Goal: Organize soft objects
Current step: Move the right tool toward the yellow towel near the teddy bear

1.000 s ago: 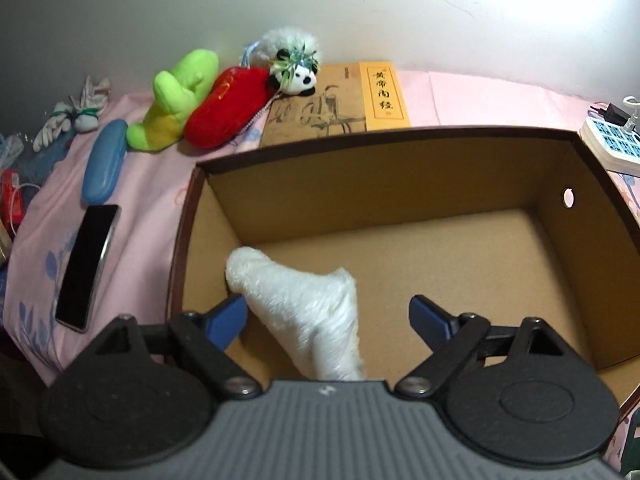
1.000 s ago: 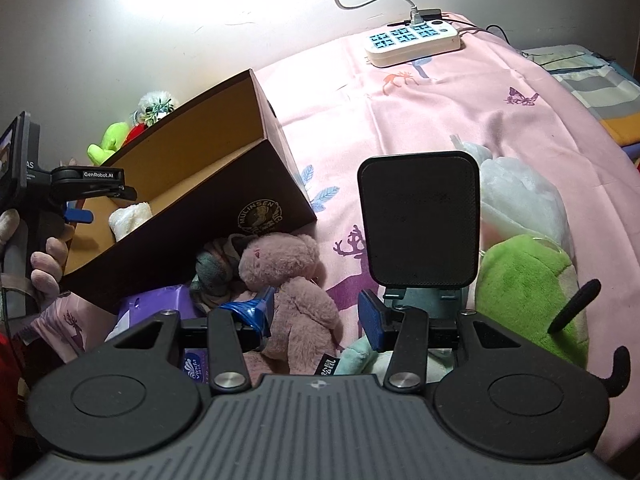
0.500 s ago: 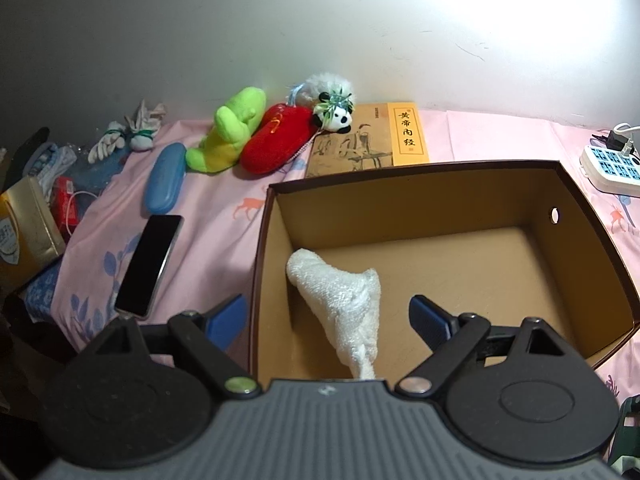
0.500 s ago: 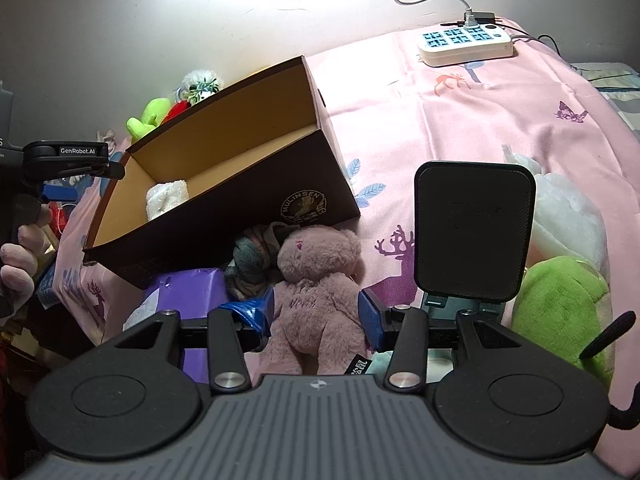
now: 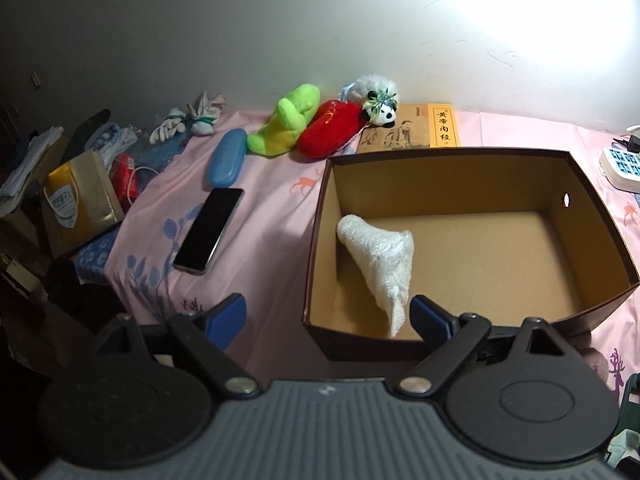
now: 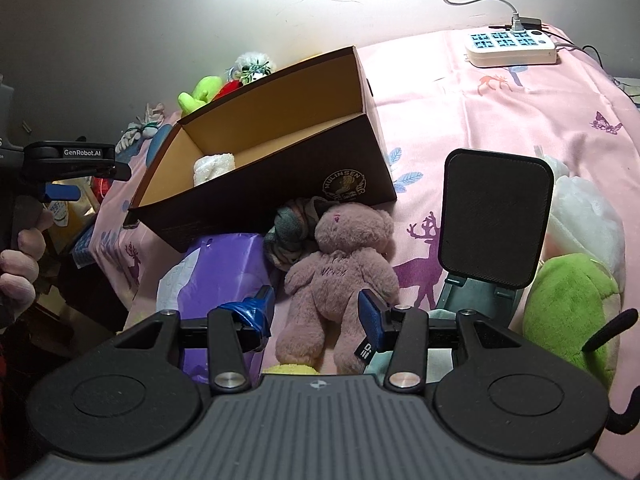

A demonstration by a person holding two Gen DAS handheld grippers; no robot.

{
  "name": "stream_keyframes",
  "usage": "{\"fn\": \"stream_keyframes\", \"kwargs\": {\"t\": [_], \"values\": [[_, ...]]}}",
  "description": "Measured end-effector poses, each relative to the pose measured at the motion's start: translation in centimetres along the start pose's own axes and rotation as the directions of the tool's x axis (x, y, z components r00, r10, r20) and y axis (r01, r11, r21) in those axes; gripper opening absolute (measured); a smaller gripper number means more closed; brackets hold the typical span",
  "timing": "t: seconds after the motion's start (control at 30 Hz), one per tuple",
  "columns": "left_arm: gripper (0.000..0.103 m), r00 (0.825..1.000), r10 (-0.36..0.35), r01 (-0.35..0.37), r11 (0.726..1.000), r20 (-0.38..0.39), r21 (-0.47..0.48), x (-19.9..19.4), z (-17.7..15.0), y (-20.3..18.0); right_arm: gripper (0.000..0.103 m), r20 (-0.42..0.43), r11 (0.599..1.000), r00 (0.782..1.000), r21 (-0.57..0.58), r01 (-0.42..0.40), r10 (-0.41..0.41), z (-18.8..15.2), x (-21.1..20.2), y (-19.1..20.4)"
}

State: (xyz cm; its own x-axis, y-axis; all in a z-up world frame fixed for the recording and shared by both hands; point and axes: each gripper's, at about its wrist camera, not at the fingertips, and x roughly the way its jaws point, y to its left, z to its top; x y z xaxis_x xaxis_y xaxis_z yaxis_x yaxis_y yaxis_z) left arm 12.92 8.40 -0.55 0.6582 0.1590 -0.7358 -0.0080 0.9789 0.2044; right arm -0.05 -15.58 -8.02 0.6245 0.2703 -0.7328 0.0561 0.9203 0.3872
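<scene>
The pink teddy bear (image 6: pixel 340 276) lies on the bed in the lower centre, its legs between the released right tool (image 6: pixel 316 312). It looks light and squashy; the body seems the best place to pinch.

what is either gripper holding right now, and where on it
Nothing. The left gripper is open and empty; the right gripper straddles the pink bear's legs, unclosed.

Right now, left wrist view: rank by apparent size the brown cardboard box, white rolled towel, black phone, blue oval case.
1. Brown cardboard box
2. White rolled towel
3. Black phone
4. Blue oval case; it lies farther away, so its true rank against the phone is unsure.
</scene>
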Motion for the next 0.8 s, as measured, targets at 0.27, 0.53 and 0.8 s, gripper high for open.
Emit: {"fn": "stream_keyframes", "kwargs": {"t": [0.27,0.53,0.8], "values": [[0.091,0.999,0.051,-0.051,0.998,-0.012,-0.028,-2.3,-2.5,0.1,0.029,-0.014,0.998,0.999,-0.048,-0.045,0.044,-1.1,-1.4,-0.4],[0.091,0.998,0.065,-0.066,0.997,-0.022,-0.05,-4.2,-5.1,-0.3,0.029,-0.036,0.994,0.997,-0.08,-0.073,0.071,-2.2,-2.6,-1.2],[0.092,0.998,-0.023,0.015,0.992,-0.06,-0.122,-5.8,-10.2,0.4,0.031,-0.116,0.985,0.985,-0.102,-0.139,0.127,-3.5,-1.8,-1.7]]}}
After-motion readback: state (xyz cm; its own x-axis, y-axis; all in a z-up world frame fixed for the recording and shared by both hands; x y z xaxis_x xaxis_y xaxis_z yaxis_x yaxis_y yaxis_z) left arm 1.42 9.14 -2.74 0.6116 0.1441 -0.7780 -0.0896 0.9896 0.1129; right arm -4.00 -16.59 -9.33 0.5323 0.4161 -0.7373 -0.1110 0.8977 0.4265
